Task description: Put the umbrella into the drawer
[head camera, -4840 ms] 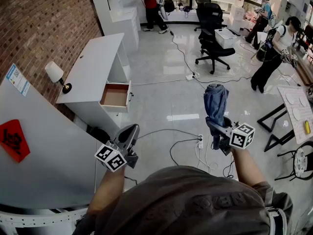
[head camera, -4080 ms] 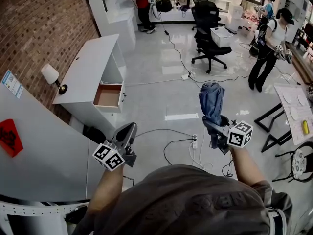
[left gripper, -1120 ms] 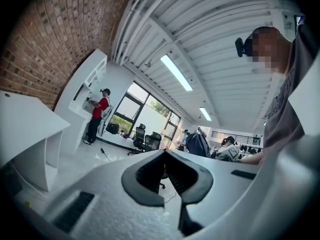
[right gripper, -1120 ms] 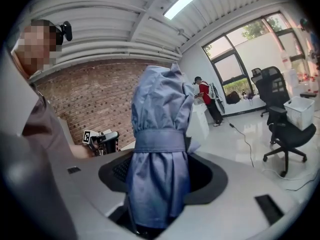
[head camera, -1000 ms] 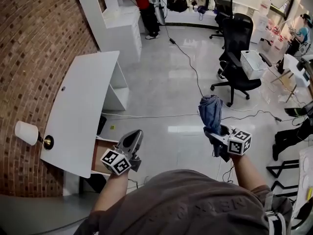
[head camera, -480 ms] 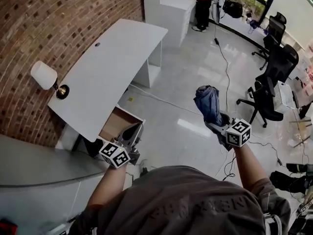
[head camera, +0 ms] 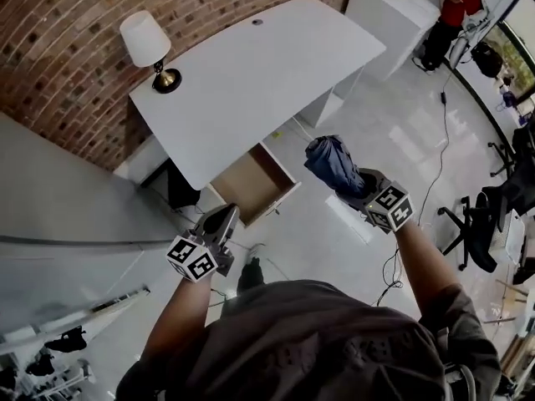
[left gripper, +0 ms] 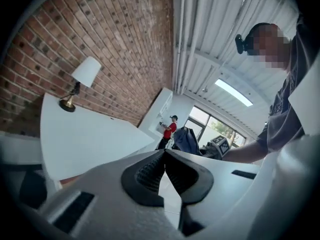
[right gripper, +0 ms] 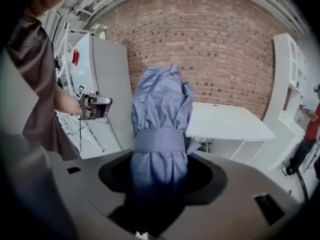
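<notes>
The folded blue umbrella (head camera: 330,164) is strapped round its middle and sticks out toward the desk. My right gripper (head camera: 358,187) is shut on its lower part; the right gripper view shows the umbrella (right gripper: 160,119) filling the gap between the jaws of the right gripper (right gripper: 159,179). The wooden drawer (head camera: 249,182) stands pulled out from under the white desk (head camera: 251,65), just left of the umbrella's tip. My left gripper (head camera: 224,219) hovers below the drawer's near corner. In its own view the left gripper (left gripper: 165,153) has its tips together and holds nothing.
A lamp (head camera: 149,44) stands on the desk's left end against the brick wall (head camera: 75,7). A pale curved partition (head camera: 58,199) lies to the left. Cables (head camera: 439,149) run over the glossy floor, an office chair (head camera: 493,215) stands at right, and a person in red (head camera: 460,2) is far off.
The view has swung toward the desk, so desk and open drawer lie closer in front. Both grippers have moved toward the drawer. The right one keeps hold of the umbrella.
</notes>
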Demonstrator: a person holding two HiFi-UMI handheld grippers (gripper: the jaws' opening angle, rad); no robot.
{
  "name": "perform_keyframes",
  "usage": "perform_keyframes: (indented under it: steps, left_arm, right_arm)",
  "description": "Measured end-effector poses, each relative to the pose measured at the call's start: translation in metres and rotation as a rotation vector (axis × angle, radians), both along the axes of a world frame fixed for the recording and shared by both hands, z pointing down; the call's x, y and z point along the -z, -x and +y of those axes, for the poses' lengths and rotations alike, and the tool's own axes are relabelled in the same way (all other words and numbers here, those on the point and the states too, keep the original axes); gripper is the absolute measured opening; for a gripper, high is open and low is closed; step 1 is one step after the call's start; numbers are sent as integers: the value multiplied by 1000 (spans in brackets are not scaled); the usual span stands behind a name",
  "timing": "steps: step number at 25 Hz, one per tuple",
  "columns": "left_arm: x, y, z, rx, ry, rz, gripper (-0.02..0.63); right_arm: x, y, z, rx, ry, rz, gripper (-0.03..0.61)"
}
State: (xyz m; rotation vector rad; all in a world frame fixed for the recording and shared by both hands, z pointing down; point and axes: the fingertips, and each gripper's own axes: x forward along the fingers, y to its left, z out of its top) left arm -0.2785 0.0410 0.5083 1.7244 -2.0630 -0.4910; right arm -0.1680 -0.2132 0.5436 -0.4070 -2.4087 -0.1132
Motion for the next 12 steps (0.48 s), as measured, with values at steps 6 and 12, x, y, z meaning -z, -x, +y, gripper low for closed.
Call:
perform_keyframes:
  steps: [6, 12]
  left_arm:
    - [-39, 54, 58, 135, 25, 19, -3]
    - [-82, 69, 103, 232, 58, 57, -3]
  right_arm:
    - [-77, 88, 62, 235, -53, 82, 252]
    - [-175, 129, 113, 454, -141, 205, 252]
